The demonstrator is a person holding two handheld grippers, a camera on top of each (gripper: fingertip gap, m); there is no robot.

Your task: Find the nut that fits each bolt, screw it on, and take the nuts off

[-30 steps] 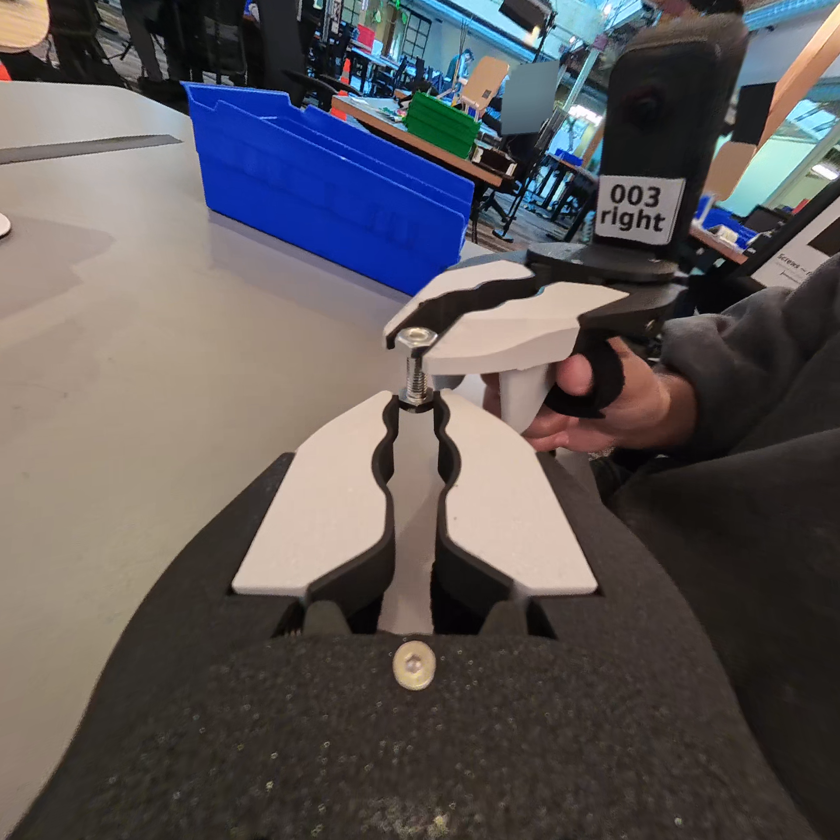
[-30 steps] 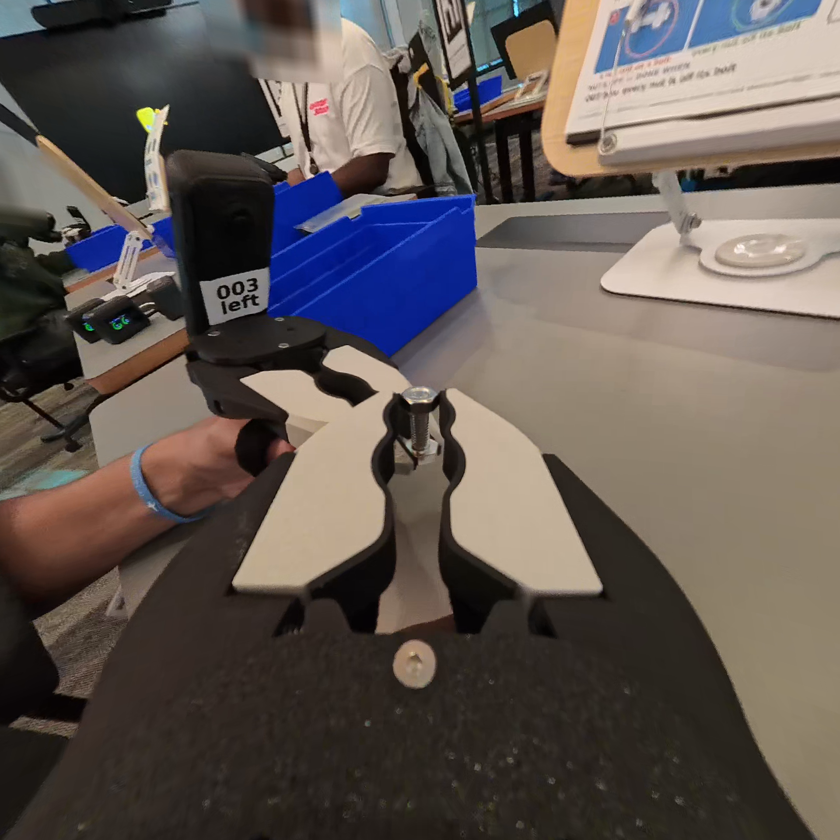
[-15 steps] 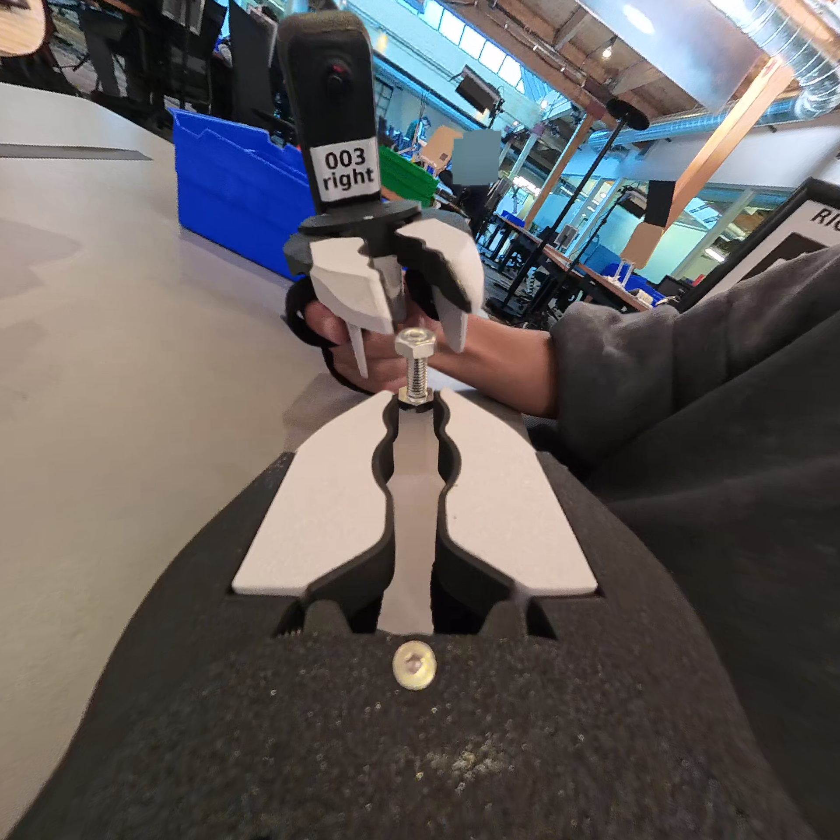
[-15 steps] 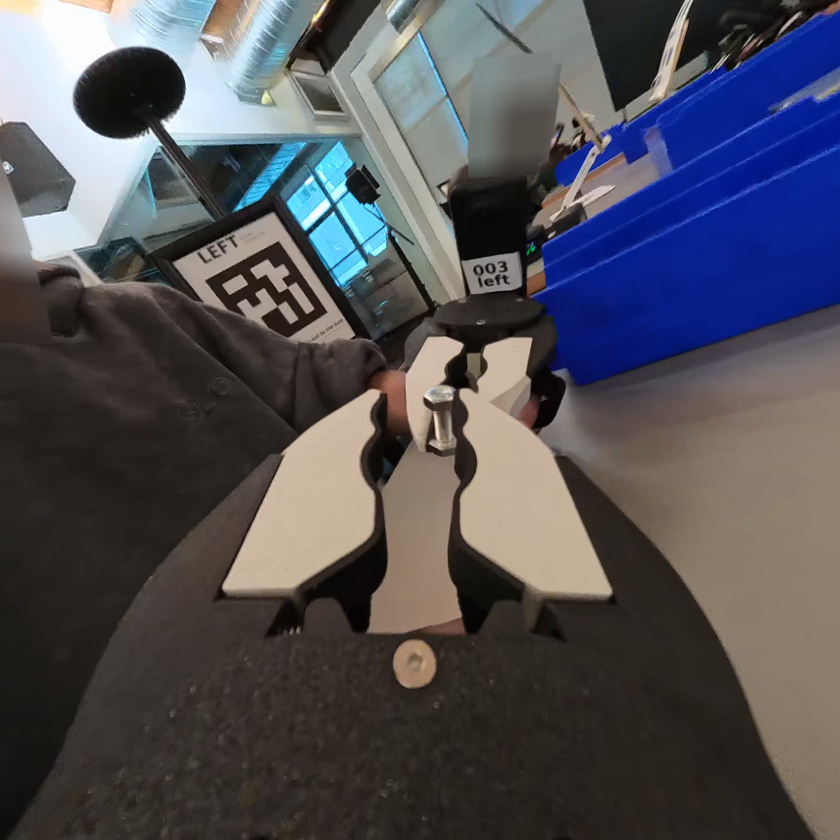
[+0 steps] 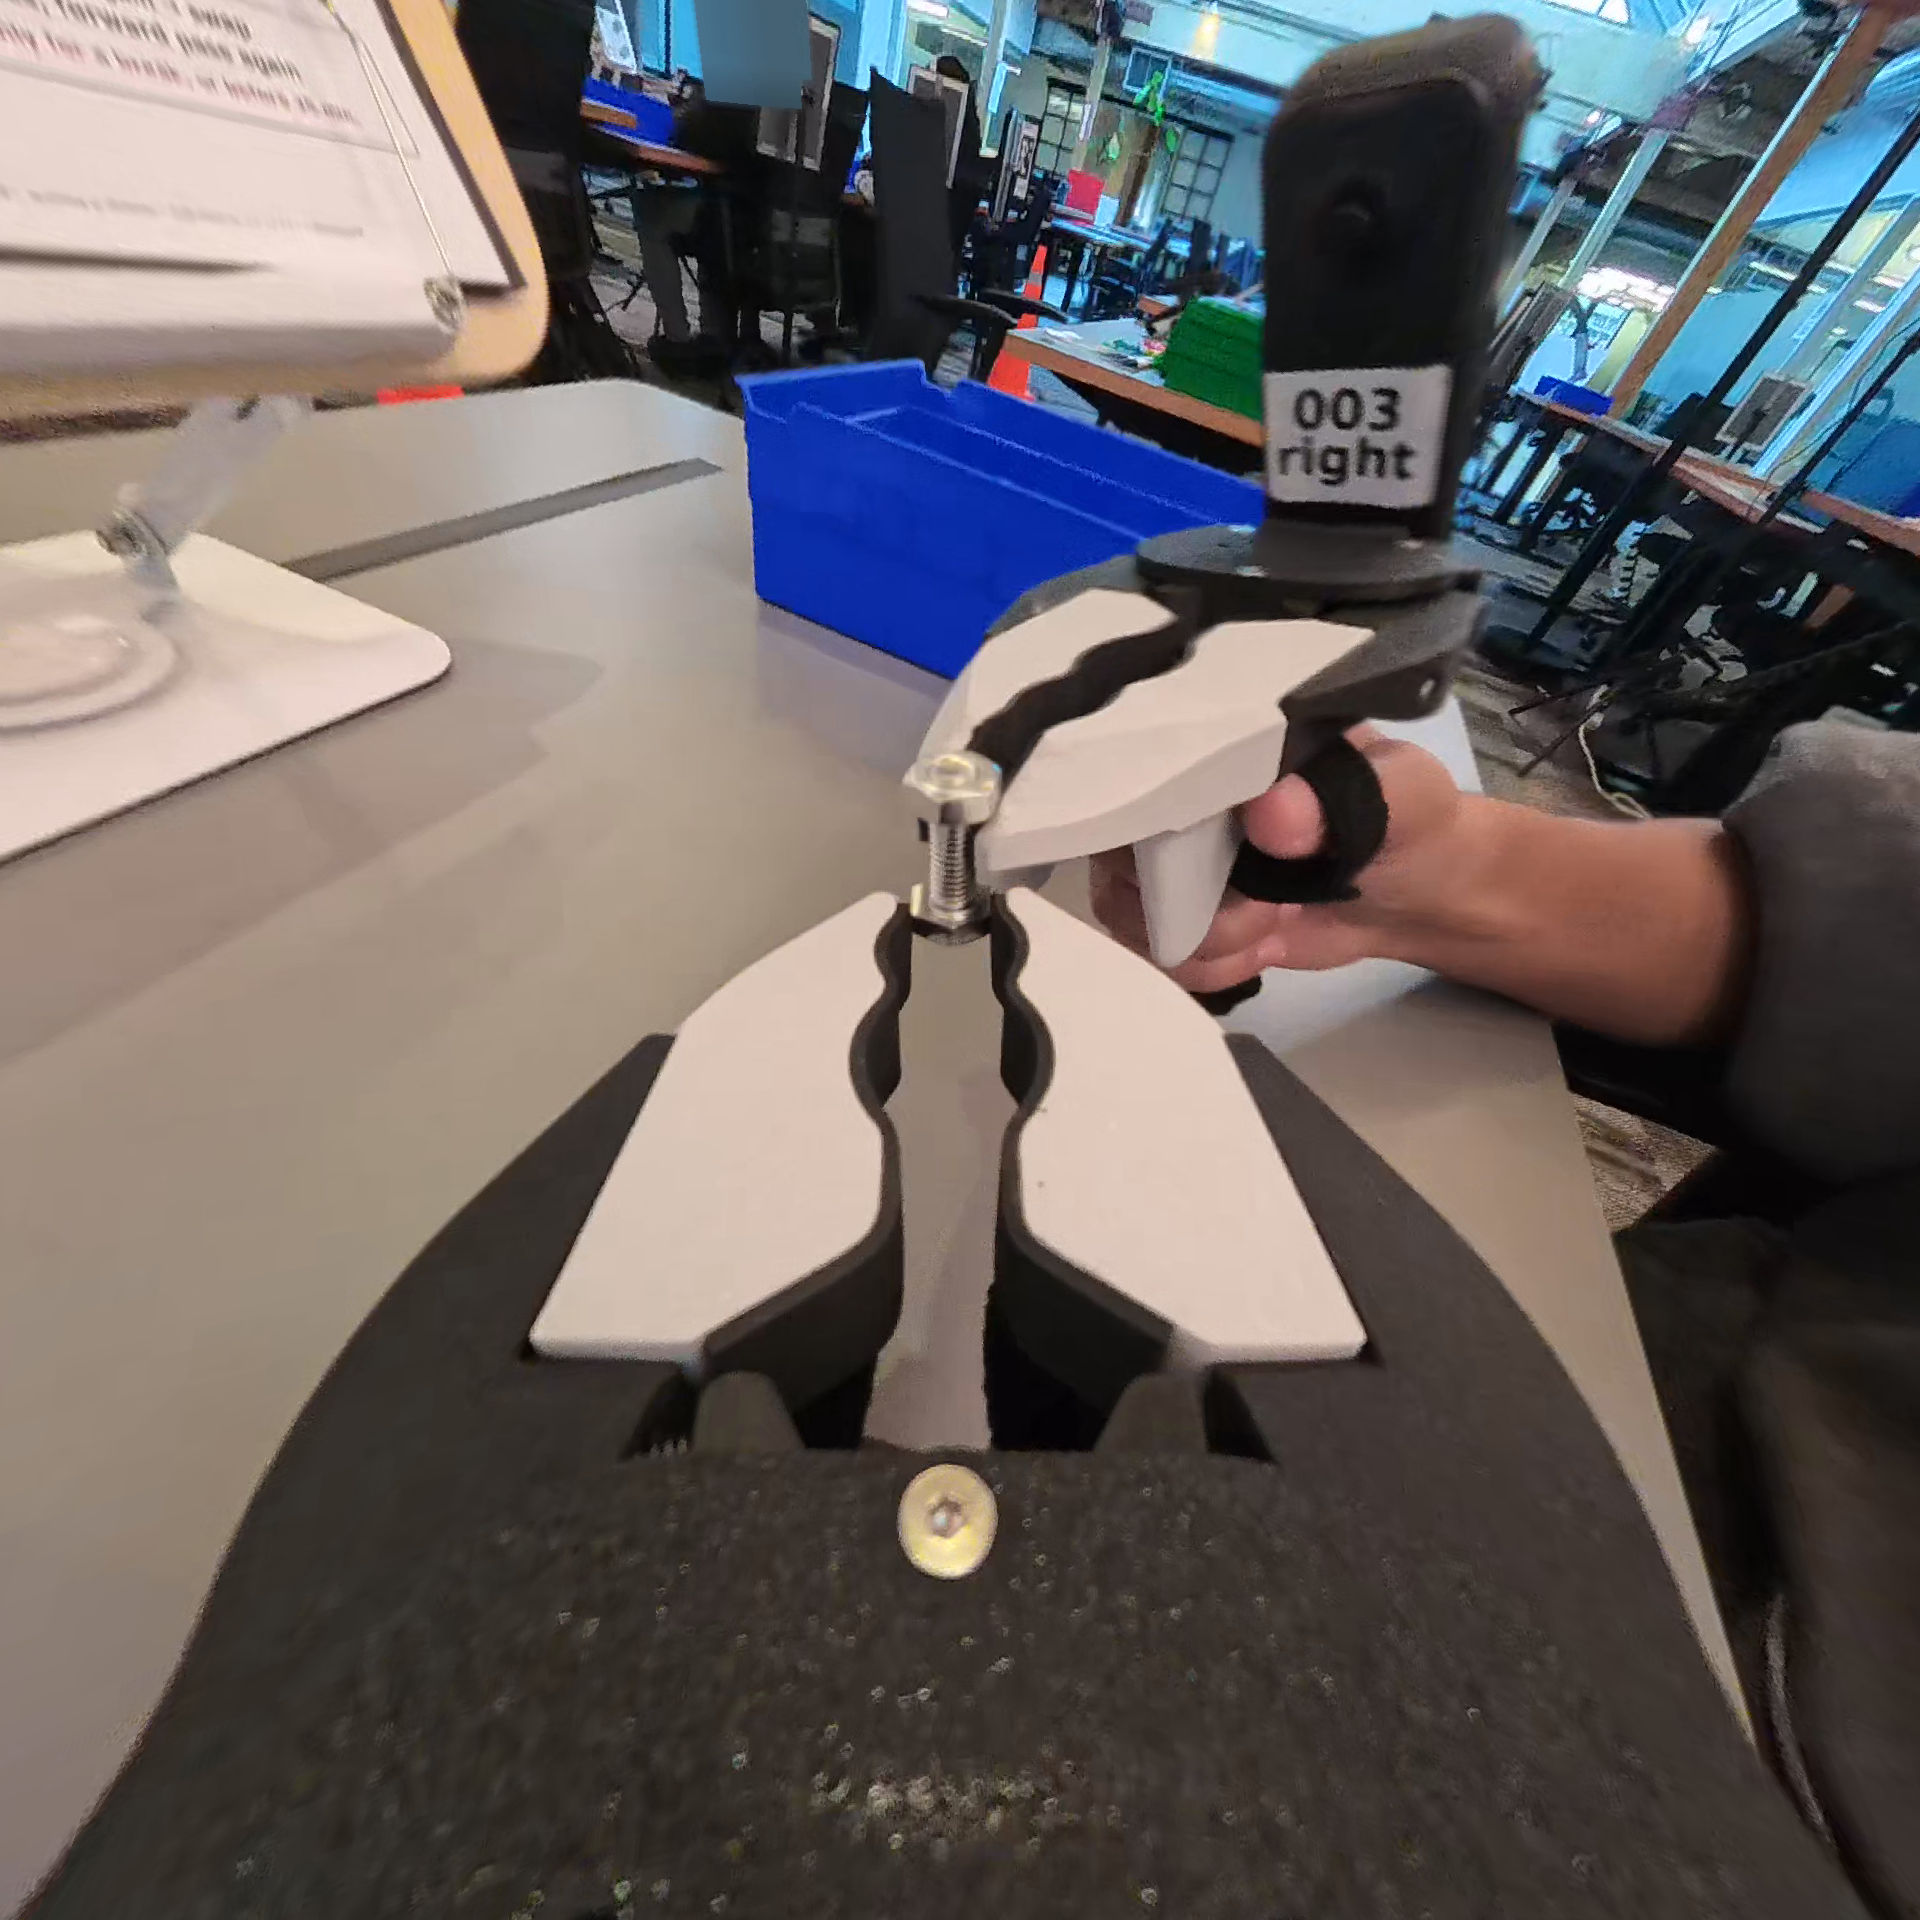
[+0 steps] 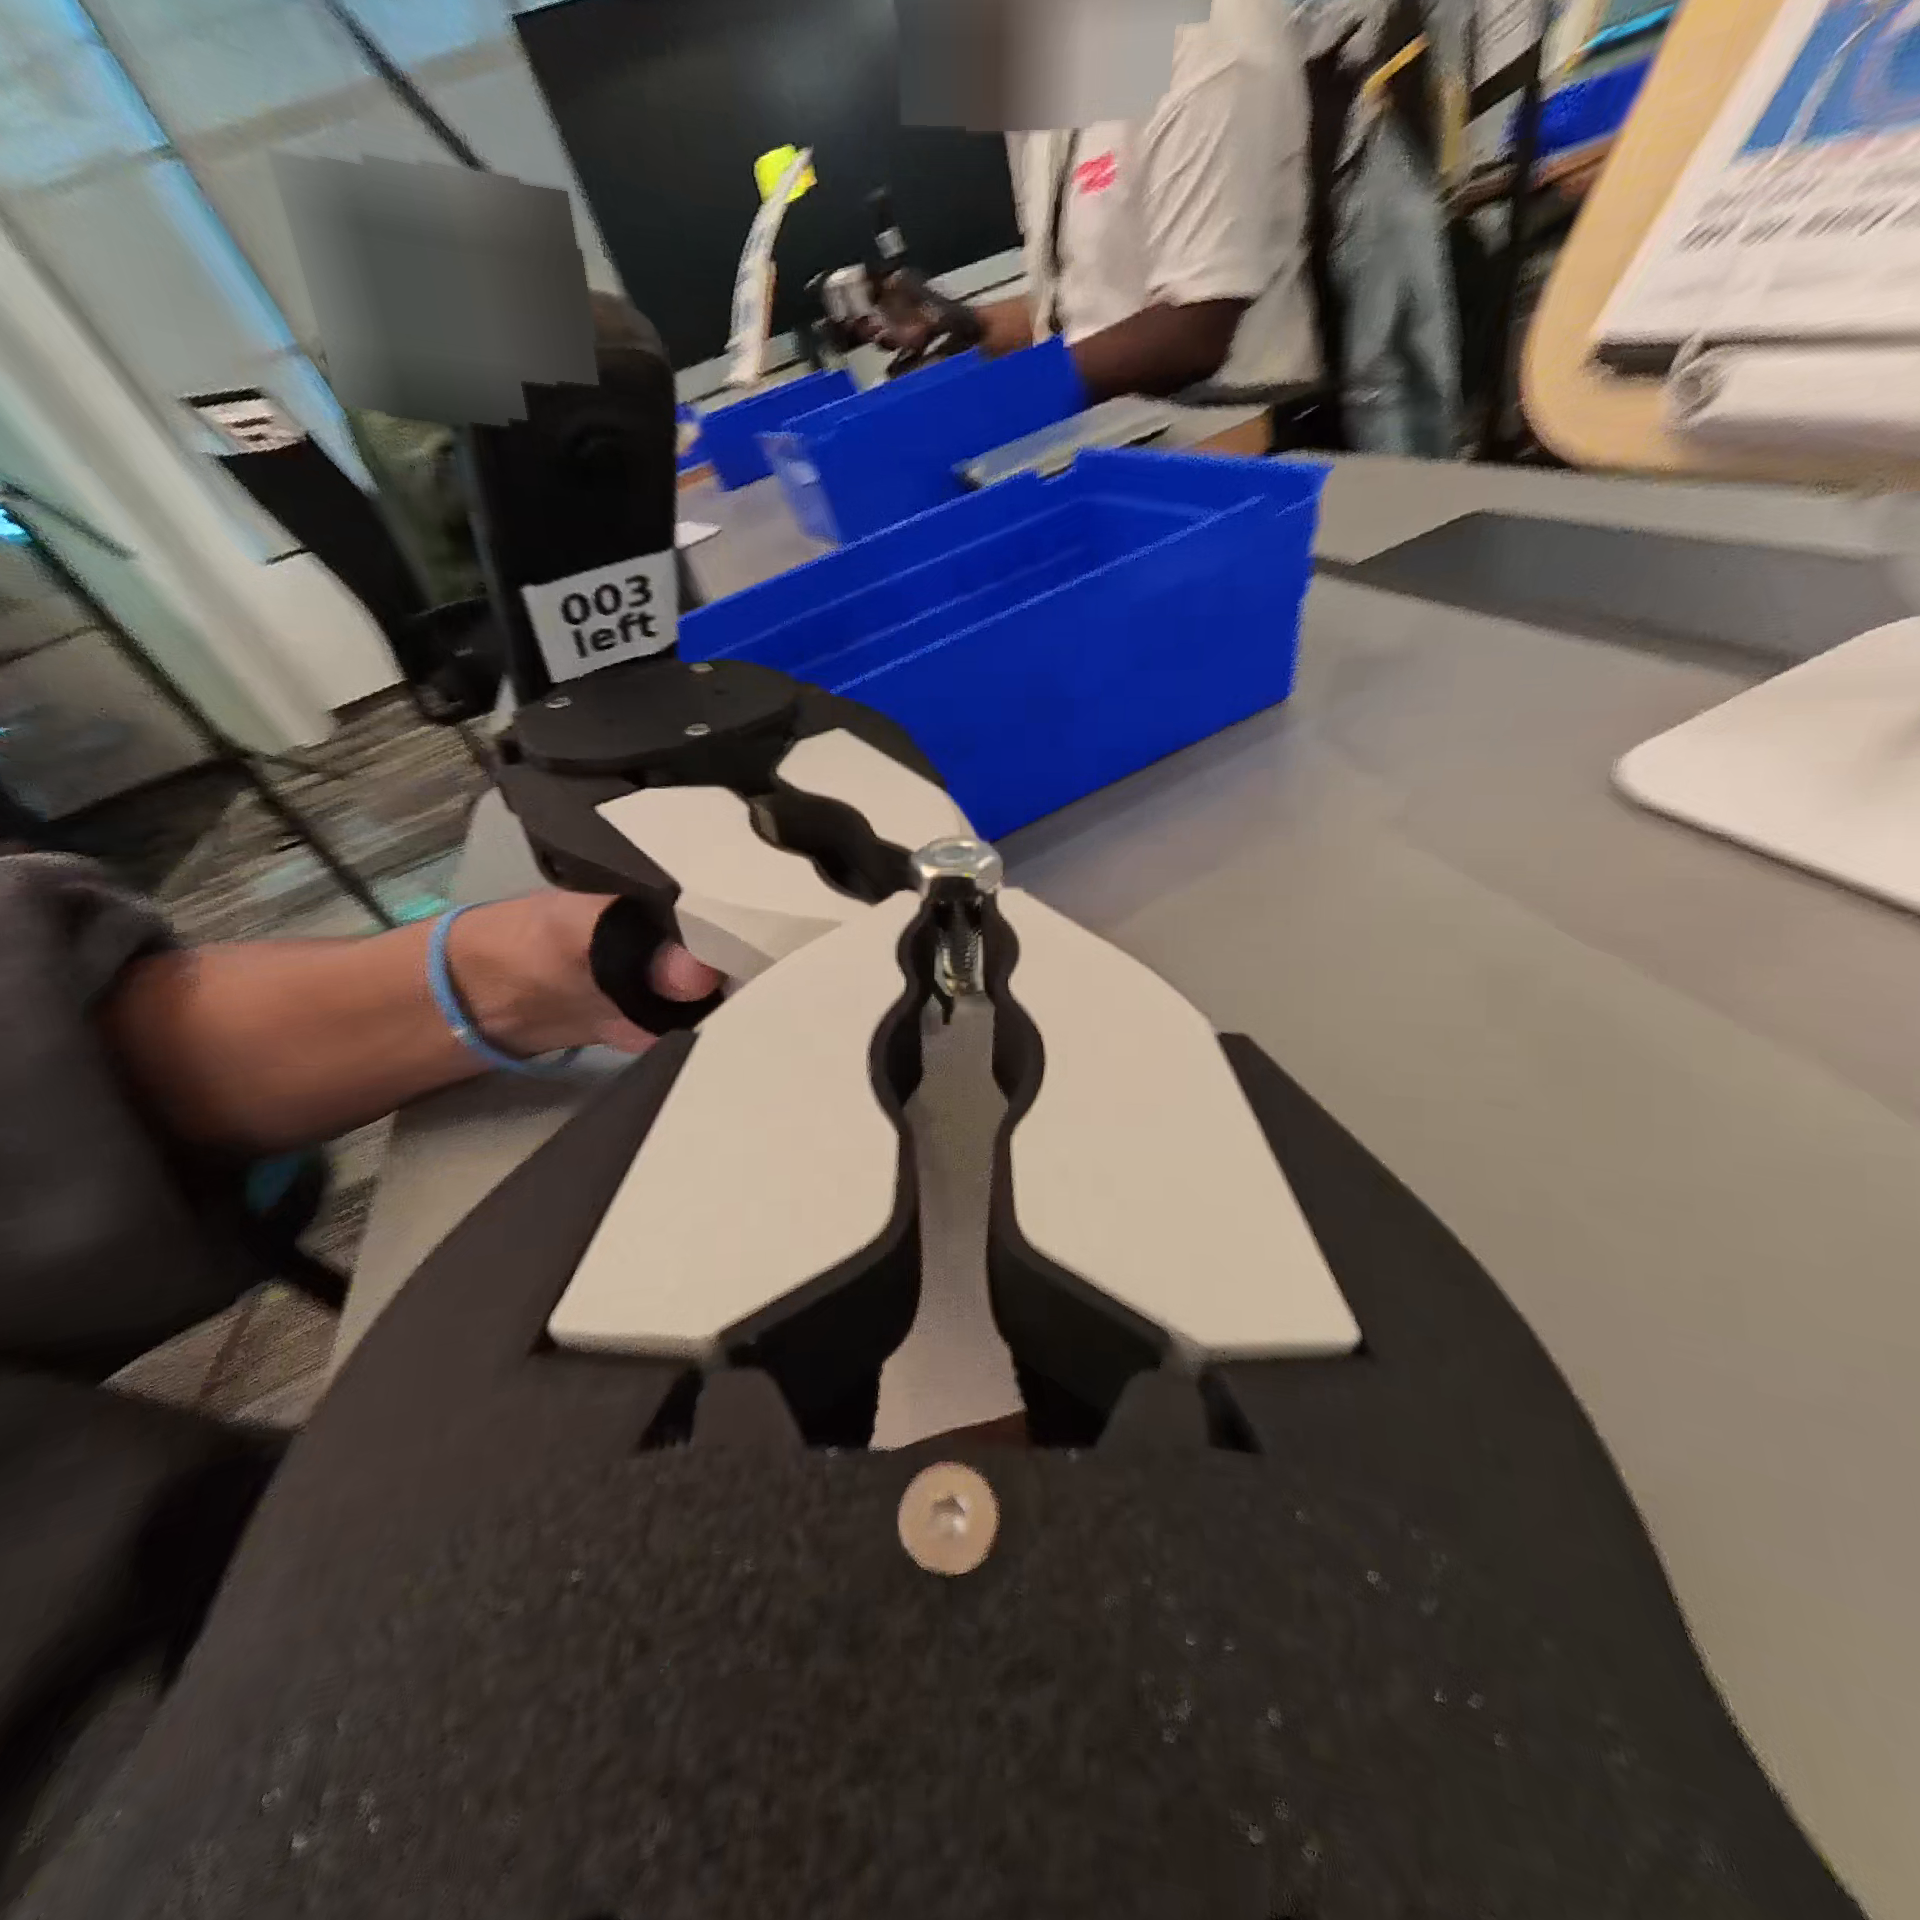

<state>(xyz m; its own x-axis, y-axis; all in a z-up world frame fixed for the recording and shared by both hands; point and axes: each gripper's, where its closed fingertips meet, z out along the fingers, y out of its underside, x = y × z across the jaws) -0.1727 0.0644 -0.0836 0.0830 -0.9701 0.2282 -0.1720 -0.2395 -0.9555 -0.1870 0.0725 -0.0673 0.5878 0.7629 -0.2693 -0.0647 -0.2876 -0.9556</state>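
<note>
left tongs (image 5: 948,920) pinch nut (image 5: 943,912) | right tongs (image 6: 951,899) pinch bolt (image 6: 954,871) head | advice: keep bolt upright, turn squarely

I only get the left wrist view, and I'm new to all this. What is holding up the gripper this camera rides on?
Observer: A bare hand holds the left gripper by its black handle. There is a thin blue wristband on that wrist.
Operator: Is anyone working beyond the blue plastic bin?
Observer: Yes, a person in a white short-sleeved shirt is behind it, at a table with further blue bins.
</note>
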